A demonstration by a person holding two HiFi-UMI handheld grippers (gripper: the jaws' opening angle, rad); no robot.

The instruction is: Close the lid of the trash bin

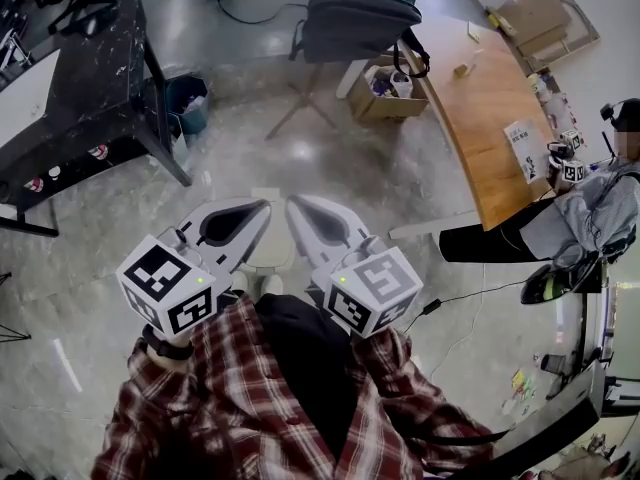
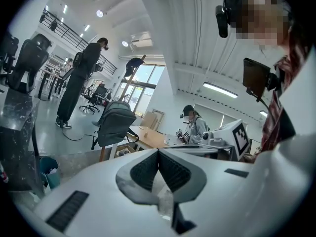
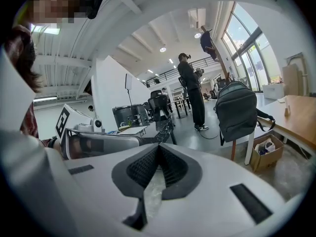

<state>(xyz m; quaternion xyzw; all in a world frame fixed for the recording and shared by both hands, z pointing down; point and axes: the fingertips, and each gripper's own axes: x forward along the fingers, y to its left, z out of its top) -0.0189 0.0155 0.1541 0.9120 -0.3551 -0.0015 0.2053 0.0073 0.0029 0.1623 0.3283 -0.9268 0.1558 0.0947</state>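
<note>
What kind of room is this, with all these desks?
Probably a big open office or workshop. A long curved wooden table has a seated person in a grey jacket working at it. There is also a dark marble-patterned desk and a black office chair.

Grey floor (image 1: 330, 168), curved wooden desk (image 1: 480, 118), perhaps marble-topped table (image 1: 90, 58).

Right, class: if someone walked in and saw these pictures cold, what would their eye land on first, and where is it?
The white left gripper and right gripper dominate the bottom centre of the head view, side by side, fingers shut on nothing. Beyond them a grey backpack stands out at top centre. A curved wooden table sweeps down the right side, with a seated person at its far end.
</note>
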